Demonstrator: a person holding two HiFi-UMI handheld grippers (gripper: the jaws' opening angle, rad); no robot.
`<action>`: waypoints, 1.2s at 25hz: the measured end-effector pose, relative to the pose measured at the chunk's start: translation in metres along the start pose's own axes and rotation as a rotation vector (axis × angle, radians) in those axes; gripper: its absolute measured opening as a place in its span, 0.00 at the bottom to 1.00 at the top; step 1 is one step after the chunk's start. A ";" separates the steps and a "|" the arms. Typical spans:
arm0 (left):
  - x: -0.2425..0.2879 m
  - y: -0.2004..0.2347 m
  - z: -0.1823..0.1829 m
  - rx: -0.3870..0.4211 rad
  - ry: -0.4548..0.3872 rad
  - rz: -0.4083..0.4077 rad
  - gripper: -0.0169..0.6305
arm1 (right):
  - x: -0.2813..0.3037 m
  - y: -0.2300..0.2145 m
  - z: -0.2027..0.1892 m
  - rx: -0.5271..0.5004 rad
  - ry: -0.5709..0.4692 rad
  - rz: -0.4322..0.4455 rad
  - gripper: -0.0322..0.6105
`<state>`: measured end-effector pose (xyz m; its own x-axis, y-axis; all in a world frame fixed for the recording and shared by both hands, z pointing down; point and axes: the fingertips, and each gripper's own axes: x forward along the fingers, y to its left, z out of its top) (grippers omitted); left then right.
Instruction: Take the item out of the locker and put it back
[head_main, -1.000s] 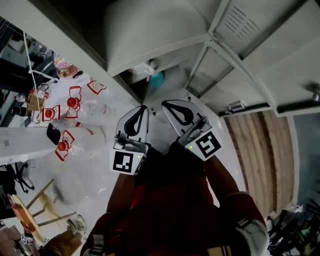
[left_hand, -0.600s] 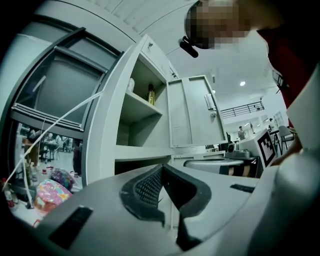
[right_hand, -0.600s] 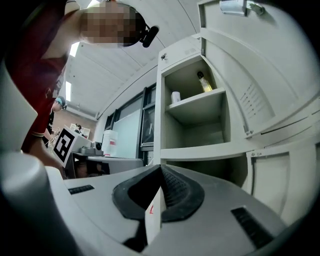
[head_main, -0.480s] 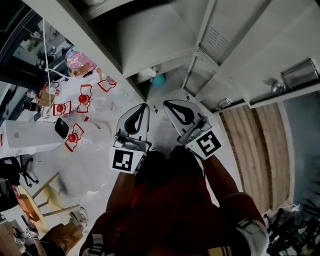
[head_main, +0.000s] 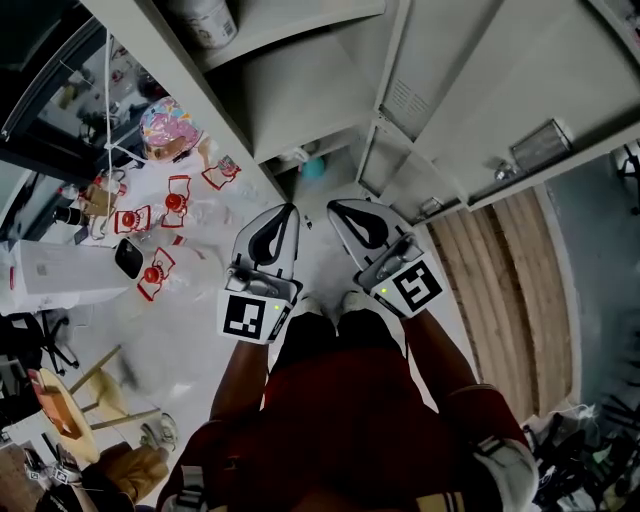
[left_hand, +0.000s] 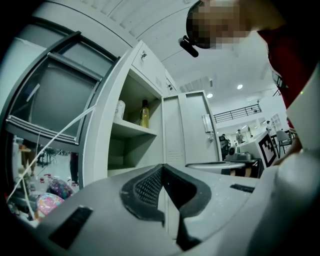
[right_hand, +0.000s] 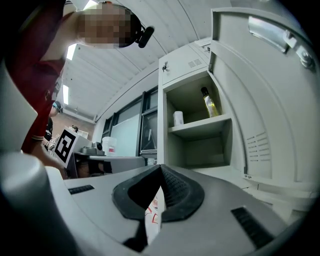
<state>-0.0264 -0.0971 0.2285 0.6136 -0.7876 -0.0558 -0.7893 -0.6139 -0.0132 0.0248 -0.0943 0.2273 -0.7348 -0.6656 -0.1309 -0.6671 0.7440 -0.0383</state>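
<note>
Both my left gripper (left_hand: 161, 170) and my right gripper (right_hand: 160, 169) have the jaws pressed together, with nothing between them. The slim glass bottle of yellow liquid (right_hand: 210, 104) stands on the upper shelf of the open grey metal locker (right_hand: 200, 127). I judge it stiff, slippery and fragile, best taken around the body, and its label is too small to make out.

Head view looks steeply down; both gripper views tilt upward from low, sharing the open locker (right_hand: 200, 128).

Yellow bottle (right_hand: 210, 104) upright on locker shelf (right_hand: 200, 126)
</note>
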 end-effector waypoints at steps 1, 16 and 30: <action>-0.001 -0.003 0.004 0.001 0.000 -0.004 0.04 | -0.002 0.001 0.004 0.002 -0.003 0.000 0.05; -0.015 -0.018 0.040 -0.020 -0.038 -0.044 0.04 | -0.016 0.013 0.045 0.017 -0.055 -0.034 0.05; -0.029 -0.022 0.053 -0.006 -0.054 -0.069 0.04 | -0.028 0.026 0.052 0.007 -0.064 -0.051 0.05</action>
<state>-0.0278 -0.0576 0.1776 0.6645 -0.7393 -0.1092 -0.7446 -0.6673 -0.0129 0.0348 -0.0530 0.1783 -0.6903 -0.6976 -0.1918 -0.7025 0.7097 -0.0533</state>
